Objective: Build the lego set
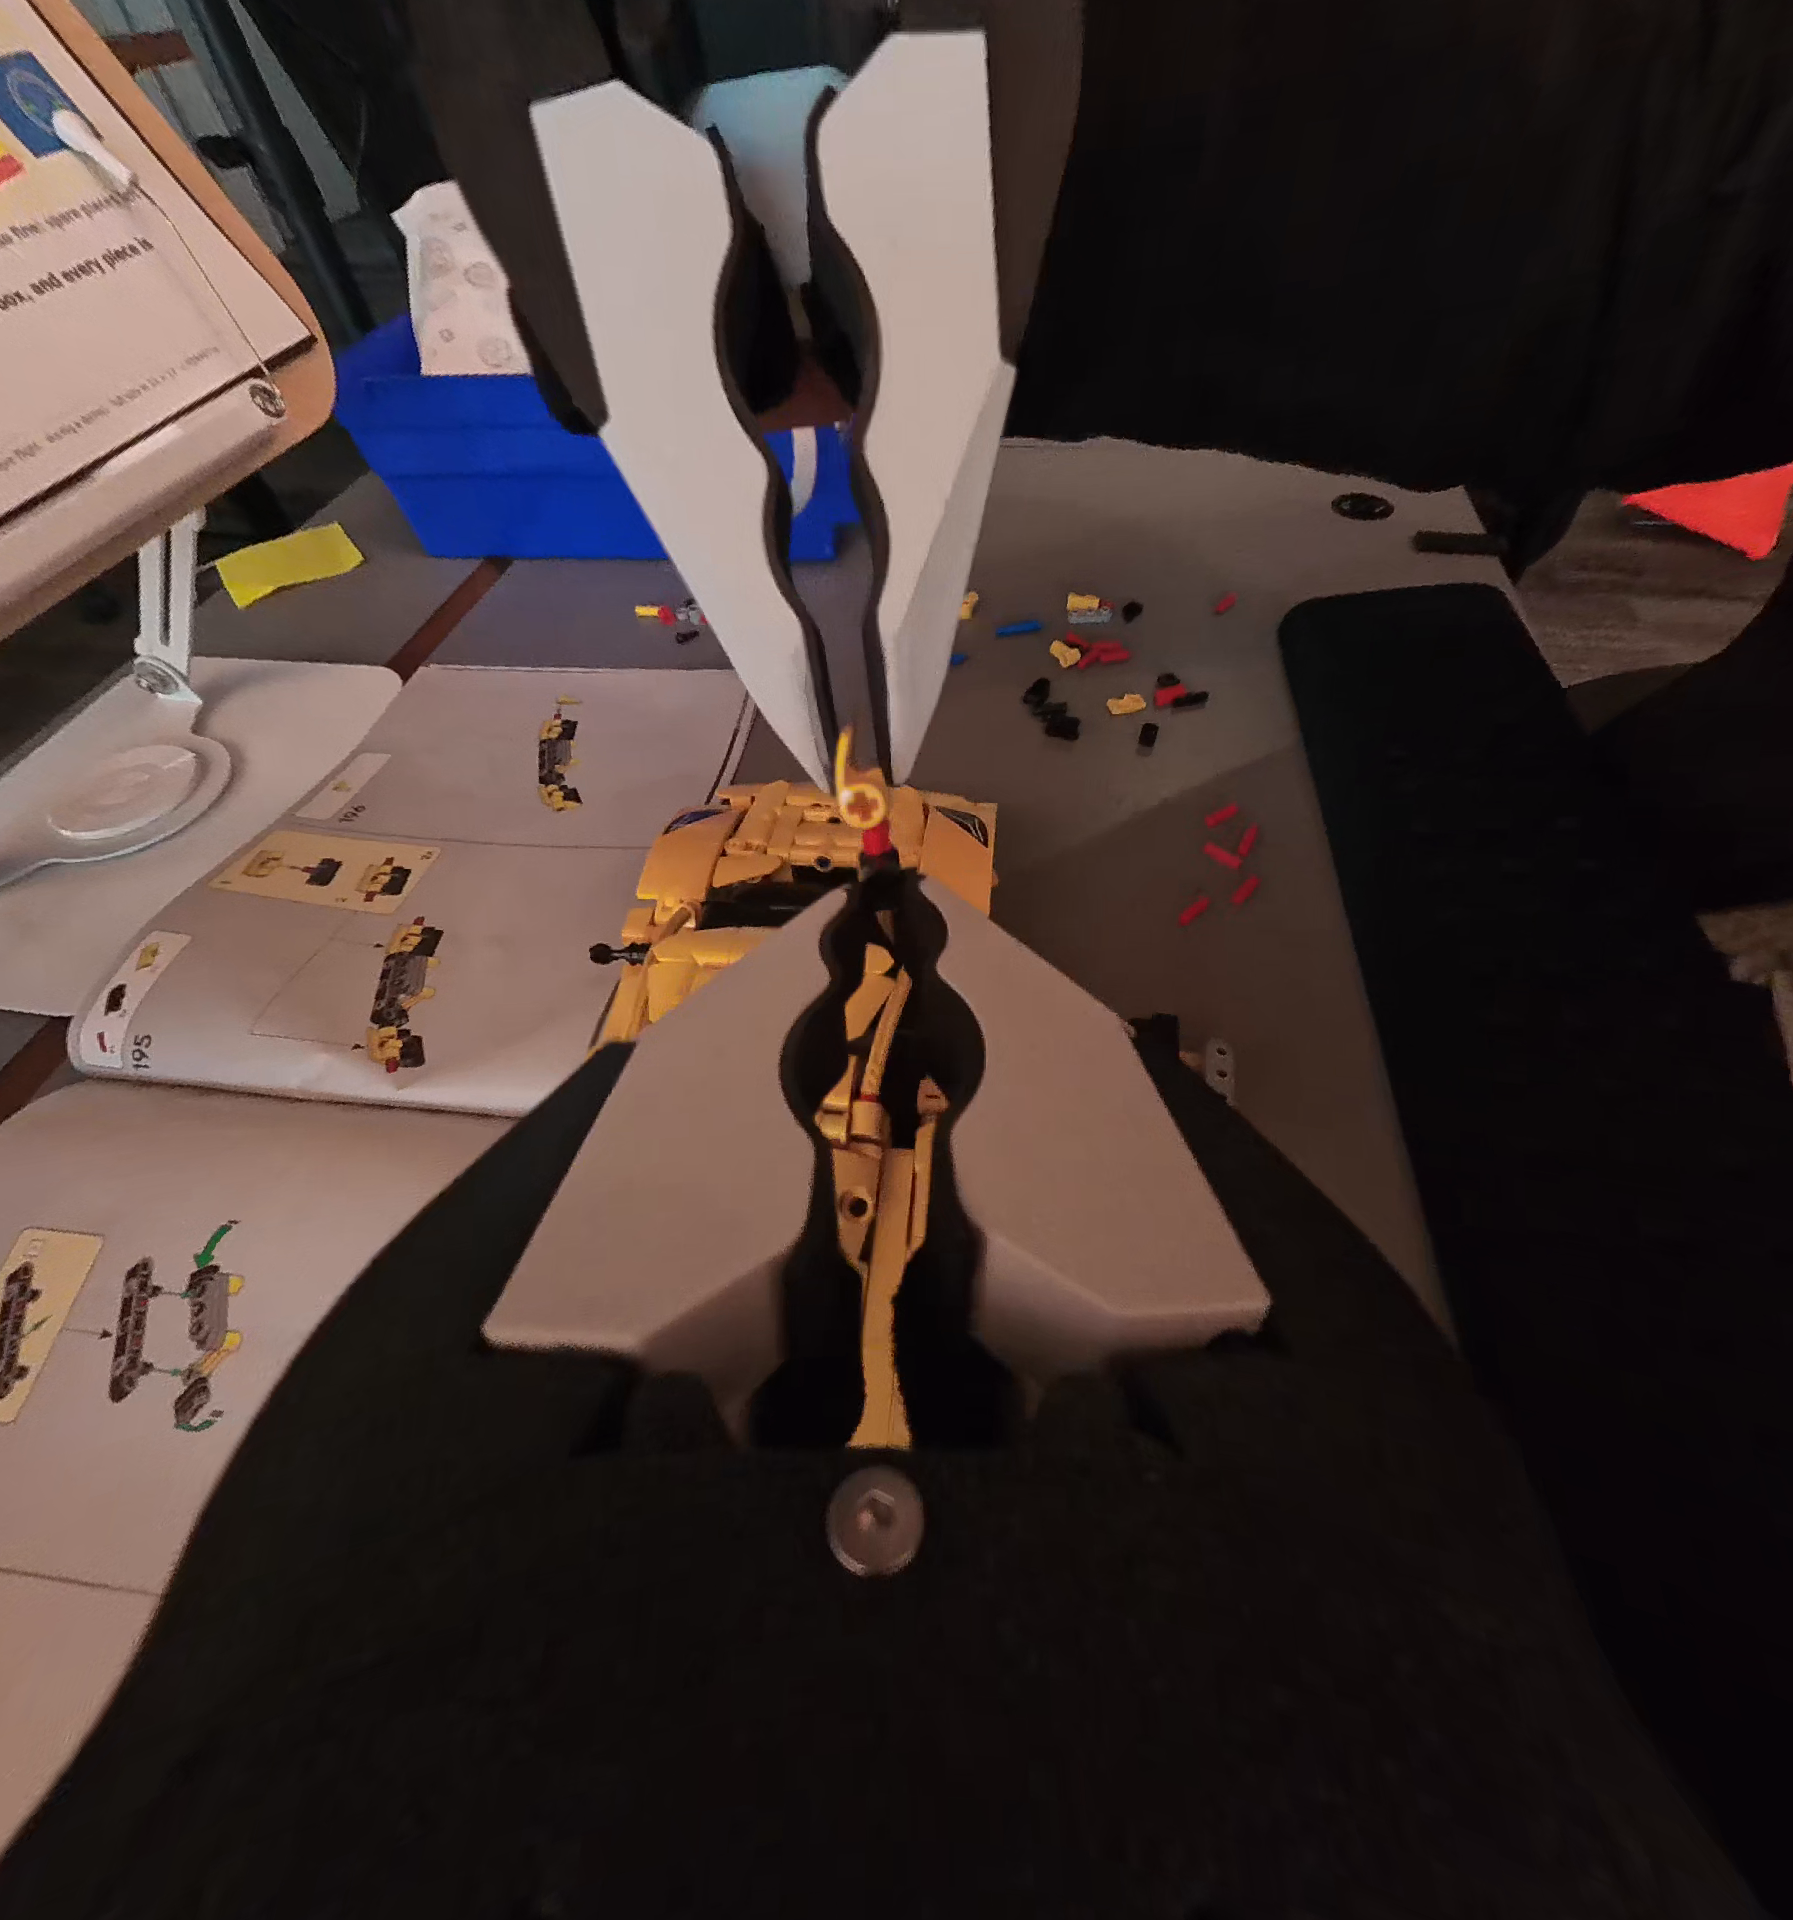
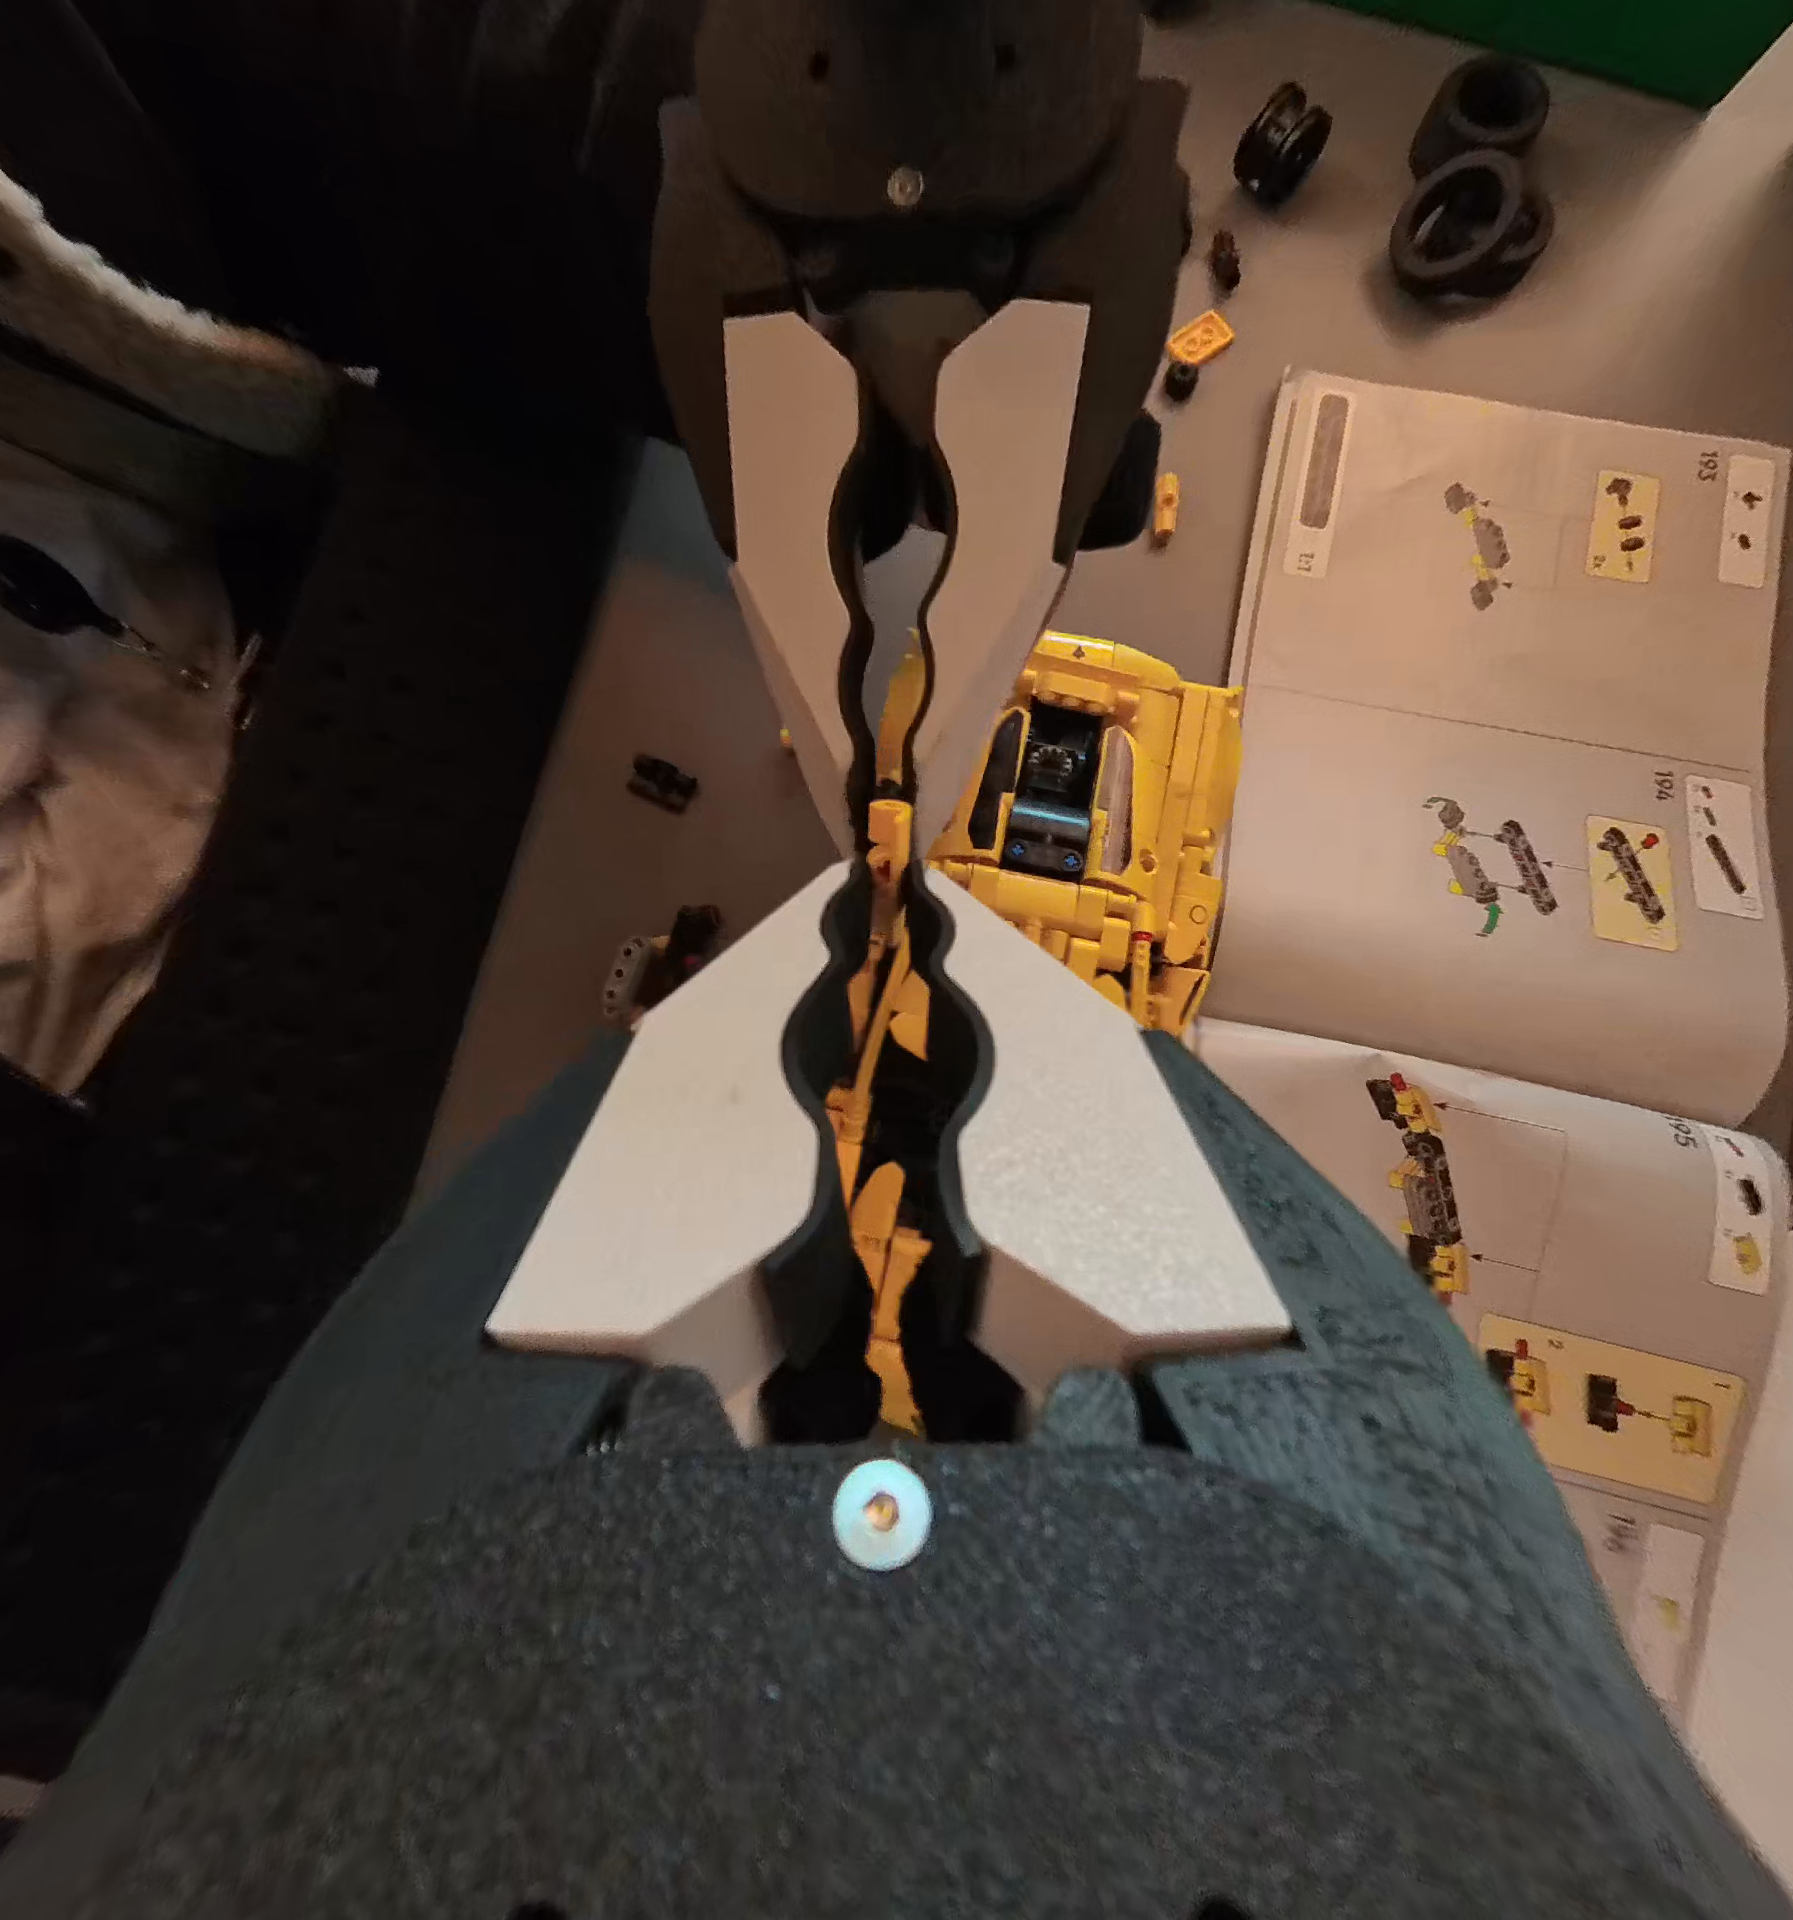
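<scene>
Left gripper (image 1: 876, 868): clenched on red pin (image 1: 874, 840).
Right gripper (image 2: 887, 862): pinching yellow piece (image 2: 889, 828).
Car (image 2: 1089, 821): yellow, on table (image 1: 1131, 831), beside manual (image 2: 1494, 727).

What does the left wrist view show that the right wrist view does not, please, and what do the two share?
Only the left wrist view shows the blue plastic bin, the scattered small red, black and yellow loose pieces on the grey table, and the yellow sticky note.

Only the right wrist view shows the black rubber tyres and the small orange flat plate.

Both show the yellow lego car, the open instruction booklet, and the left gripper and right gripper meeting tip to tip on a small yellow and red part.
</scene>
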